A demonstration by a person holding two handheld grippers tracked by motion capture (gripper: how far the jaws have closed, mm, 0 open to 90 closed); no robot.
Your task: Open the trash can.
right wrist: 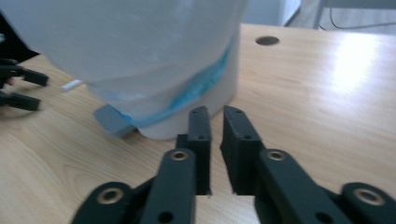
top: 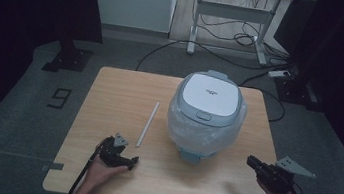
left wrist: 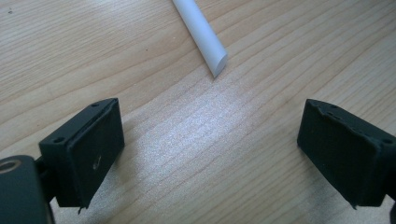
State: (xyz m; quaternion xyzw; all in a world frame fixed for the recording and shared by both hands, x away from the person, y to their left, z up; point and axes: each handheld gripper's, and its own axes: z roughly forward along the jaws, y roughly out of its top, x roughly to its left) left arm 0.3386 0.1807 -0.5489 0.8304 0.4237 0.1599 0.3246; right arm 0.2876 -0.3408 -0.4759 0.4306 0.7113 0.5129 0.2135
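**A:** ok where are my claws at right now?

**B:** From my seat: the left gripper is sitting low on the near left part of the wooden table, jaws spread wide and empty. In the left gripper view there's just bare wood between them, with the near end of the white stick lying a bit beyond the jaws, not touching either one.

**A:** and the right one?

**B:** The right gripper is at the near right edge, pointing left toward the cooker. Its jaws are pulled nearly together with only a thin slit between them, nothing pinched in there.

**A:** the cooker itself?

**B:** The rice cooker stands upright around the middle of the table, slightly right, lid down, body wrapped in cloudy plastic film. In the right gripper view it looms just past the jaws, apart from them, with a small grey tab poking out at its base. The white stick lies flat on the table left of the cooker, running near-to-far, between the cooker and my left gripper.
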